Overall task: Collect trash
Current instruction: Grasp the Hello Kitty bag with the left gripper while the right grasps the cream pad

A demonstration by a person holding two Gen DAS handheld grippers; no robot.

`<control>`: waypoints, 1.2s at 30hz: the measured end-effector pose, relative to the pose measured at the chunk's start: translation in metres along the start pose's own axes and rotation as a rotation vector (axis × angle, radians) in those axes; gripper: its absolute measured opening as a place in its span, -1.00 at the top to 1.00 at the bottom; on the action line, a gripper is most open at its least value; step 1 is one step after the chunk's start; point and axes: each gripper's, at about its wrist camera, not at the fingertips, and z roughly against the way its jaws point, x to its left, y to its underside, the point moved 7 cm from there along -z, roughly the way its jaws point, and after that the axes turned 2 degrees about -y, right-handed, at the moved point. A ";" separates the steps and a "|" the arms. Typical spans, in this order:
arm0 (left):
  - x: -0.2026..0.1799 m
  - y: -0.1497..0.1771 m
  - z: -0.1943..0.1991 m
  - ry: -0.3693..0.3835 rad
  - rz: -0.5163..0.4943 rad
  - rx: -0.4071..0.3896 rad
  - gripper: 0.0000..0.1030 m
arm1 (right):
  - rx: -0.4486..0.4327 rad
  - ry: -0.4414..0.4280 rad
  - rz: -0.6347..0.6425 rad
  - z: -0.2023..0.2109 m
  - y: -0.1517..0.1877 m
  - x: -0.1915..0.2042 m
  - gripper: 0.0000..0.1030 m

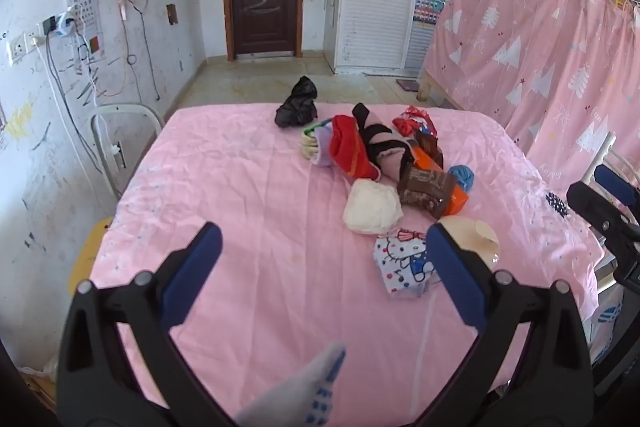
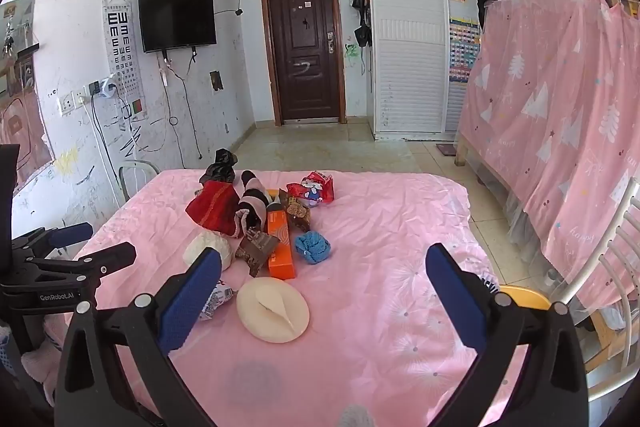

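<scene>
- Both tools hang over the near part of the pink-covered worktop: left tool spread wide, nothing between its pads; right tool likewise spread and empty.
- Just beyond the left tool lies a cartoon-cat wrapper, touching a round cream disc, possibly a paper plate.
- Farther off, piled together: brown wrapper, orange box, red wrapper, black bag, red cloth, blue knot ball.

Both tongs, left tongs and right tongs, are black plastic with blue pads, silver screws, "GenRobot.AI" printed; grey glove with blue dots.
</scene>
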 end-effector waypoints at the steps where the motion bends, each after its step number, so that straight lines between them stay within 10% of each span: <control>1: 0.003 0.000 -0.004 0.000 -0.001 0.000 -0.89 | 0.000 0.001 0.000 0.000 0.000 0.000 -0.80; 17: 0.002 0.011 -0.012 0.000 -0.009 0.016 -0.89 | 0.022 -0.012 -0.010 -0.010 0.008 -0.002 -0.80; 36: -0.049 0.030 -0.062 0.115 -0.119 0.213 -0.88 | 0.224 -0.204 -0.035 -0.064 0.044 0.007 -0.80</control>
